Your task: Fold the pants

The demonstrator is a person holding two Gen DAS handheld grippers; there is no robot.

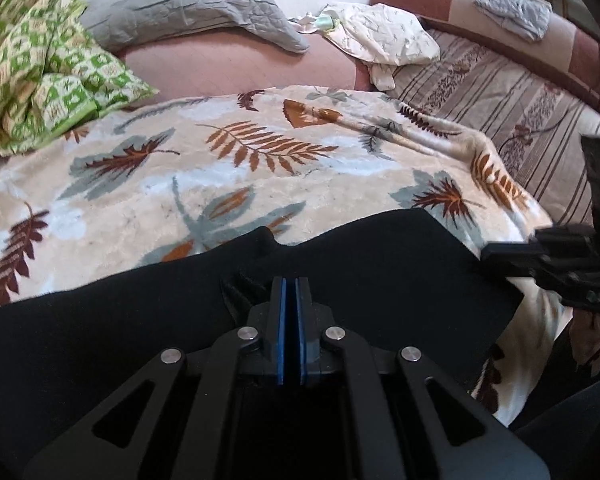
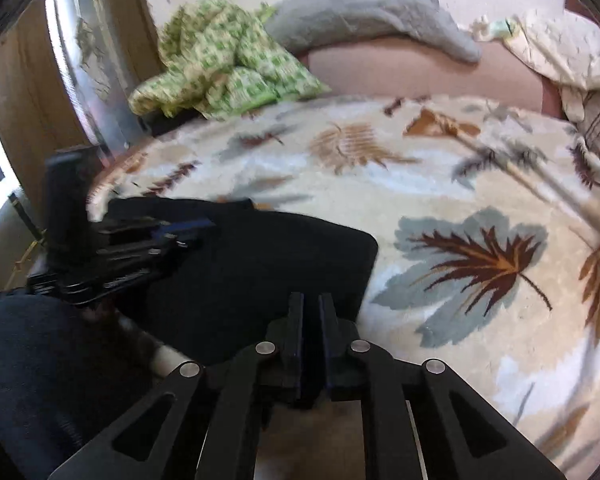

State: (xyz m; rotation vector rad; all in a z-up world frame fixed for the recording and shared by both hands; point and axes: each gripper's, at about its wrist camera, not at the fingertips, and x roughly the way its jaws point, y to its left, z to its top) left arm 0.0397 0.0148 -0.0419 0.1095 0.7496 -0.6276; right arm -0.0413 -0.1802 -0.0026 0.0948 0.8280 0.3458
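Left hand-held gripper (image 1: pixel 289 284) closed over black pants (image 1: pixel 380 264), right hand-held gripper (image 2: pixel 311 300) nearly closed

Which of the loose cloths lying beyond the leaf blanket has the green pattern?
The crumpled green-and-cream checked cloth at the far left, beside the plain grey quilted pillow. The cream cloth further right carries only a faint small print.

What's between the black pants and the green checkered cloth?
Only the leaf blanket. In the left wrist view it lies bare between the pants and the green cloth, with nothing on that stretch.
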